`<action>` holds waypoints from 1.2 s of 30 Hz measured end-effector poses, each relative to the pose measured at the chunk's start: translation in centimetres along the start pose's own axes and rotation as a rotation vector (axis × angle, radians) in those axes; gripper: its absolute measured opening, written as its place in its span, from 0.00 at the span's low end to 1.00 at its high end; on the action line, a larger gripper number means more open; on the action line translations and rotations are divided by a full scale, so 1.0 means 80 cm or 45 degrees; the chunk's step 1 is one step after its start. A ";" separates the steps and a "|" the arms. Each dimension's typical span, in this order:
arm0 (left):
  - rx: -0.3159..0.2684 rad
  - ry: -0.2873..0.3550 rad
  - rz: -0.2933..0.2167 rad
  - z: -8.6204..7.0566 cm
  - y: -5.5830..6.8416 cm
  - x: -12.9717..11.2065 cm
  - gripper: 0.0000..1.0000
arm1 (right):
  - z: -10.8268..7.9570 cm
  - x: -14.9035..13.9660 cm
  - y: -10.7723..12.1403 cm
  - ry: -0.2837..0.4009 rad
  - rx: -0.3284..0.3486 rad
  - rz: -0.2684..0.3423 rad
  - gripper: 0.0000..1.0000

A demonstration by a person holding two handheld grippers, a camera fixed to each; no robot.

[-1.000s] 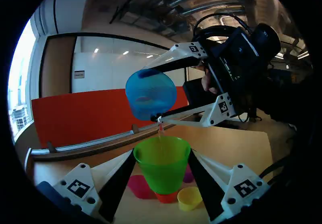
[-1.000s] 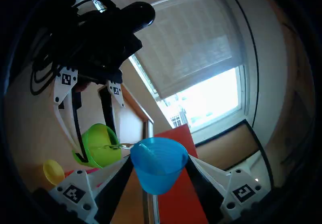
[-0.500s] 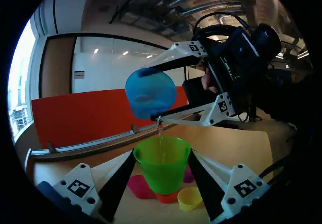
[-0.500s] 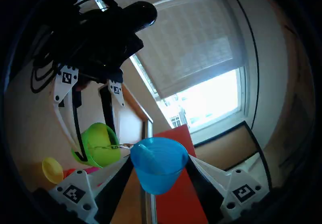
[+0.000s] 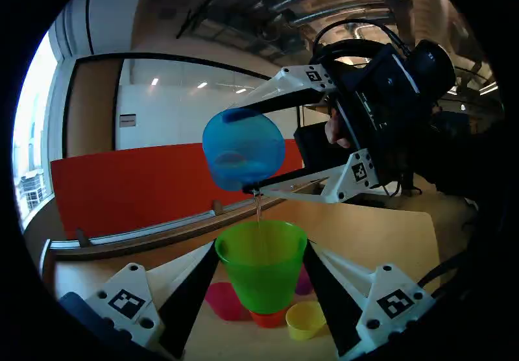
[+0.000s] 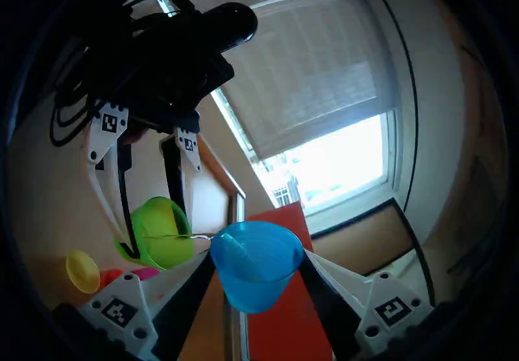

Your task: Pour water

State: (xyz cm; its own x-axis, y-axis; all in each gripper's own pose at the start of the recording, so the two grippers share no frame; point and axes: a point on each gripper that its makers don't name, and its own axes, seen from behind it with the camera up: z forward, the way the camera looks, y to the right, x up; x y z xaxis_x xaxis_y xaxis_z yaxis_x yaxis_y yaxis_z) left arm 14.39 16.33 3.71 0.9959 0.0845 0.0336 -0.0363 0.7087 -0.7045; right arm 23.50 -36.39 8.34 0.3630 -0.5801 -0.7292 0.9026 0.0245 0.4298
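Bright window (image 6: 337, 160) behind blue cup (image 6: 256, 270)

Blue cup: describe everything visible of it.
The blue cup is a translucent, plastic-looking tapered tumbler with a plain round rim. The right gripper clamps it, one finger on each side of its wall. It is held in the air, tipped well over, above the green cup, which the left gripper holds. A thin stream of water runs from its lowest edge into the green cup. The two cups do not touch.
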 end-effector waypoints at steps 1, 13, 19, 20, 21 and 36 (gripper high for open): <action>0.000 0.000 0.001 0.000 0.000 0.000 0.89 | 0.000 0.000 0.000 0.000 0.000 -0.002 0.92; 0.001 0.002 0.005 -0.002 0.002 0.003 0.89 | -0.001 -0.003 0.002 -0.007 -0.001 -0.034 0.92; 0.002 0.003 0.006 -0.002 0.002 0.004 0.89 | -0.001 -0.003 0.002 -0.010 -0.003 -0.048 0.91; 0.001 0.003 0.007 -0.002 0.003 0.004 0.89 | -0.001 -0.003 0.002 -0.010 -0.002 -0.050 0.92; 0.001 0.003 0.007 -0.001 0.003 0.004 0.89 | -0.001 -0.003 0.002 -0.009 -0.002 -0.052 0.92; 0.001 0.003 0.009 -0.002 0.004 0.004 0.89 | -0.003 -0.002 0.004 -0.009 -0.009 -0.073 0.92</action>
State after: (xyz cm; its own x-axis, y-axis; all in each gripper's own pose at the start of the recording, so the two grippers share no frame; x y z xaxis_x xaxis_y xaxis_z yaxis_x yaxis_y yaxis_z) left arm 14.67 16.50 3.37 0.9958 0.0880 0.0266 -0.0438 0.7084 -0.7045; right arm 23.80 -36.10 8.46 0.3088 -0.5867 -0.7486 0.9235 -0.0035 0.3837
